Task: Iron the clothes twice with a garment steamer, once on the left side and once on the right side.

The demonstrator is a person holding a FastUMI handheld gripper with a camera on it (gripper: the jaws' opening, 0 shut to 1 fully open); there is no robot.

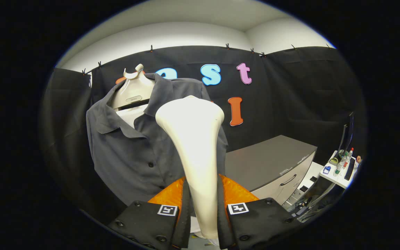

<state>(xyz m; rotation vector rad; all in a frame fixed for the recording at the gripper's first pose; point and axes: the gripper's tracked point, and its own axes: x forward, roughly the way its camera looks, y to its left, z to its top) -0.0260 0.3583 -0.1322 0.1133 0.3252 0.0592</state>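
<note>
A cream garment steamer stands upright between my fingers, its handle pinched from both sides and its wide head raised ahead of them. My gripper is shut on that handle. Just beyond the head hangs a dark grey buttoned shirt on a pale mannequin hanger. The steamer head covers the shirt's right half, near its shoulder and chest. The shirt's collar is open and several dark buttons run down its front.
A grey-topped cabinet with drawers stands to the right of the shirt. Farther right, a small white table carries bottles and small items. Cables lie on the floor below it.
</note>
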